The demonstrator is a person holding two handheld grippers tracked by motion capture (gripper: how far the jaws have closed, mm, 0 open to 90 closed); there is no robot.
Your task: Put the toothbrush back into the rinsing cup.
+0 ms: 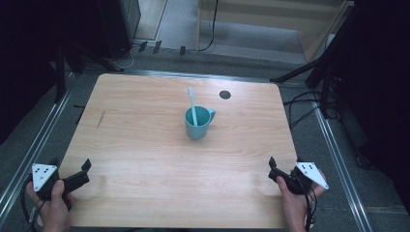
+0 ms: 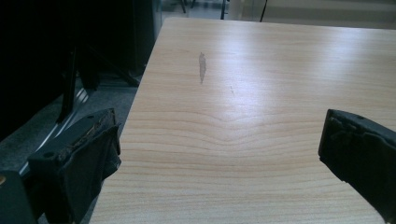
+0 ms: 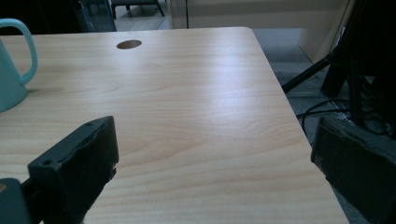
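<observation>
i hold the left hand-held gripper [image 1: 72, 175] and right hand-held gripper [image 1: 283, 170] wide open and empty at the worktop's [image 1: 145, 145] near corners. mid-worktop, a toothbrush [image 1: 192, 104] leans in the teal mug [image 1: 197, 123]; a careless reach could topple both.

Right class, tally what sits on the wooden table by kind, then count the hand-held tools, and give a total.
Teal mug: 1
White toothbrush, standing in the mug: 1
Tools: 2, the left tool and the right tool, both open at the near corners
Total: 4
</observation>
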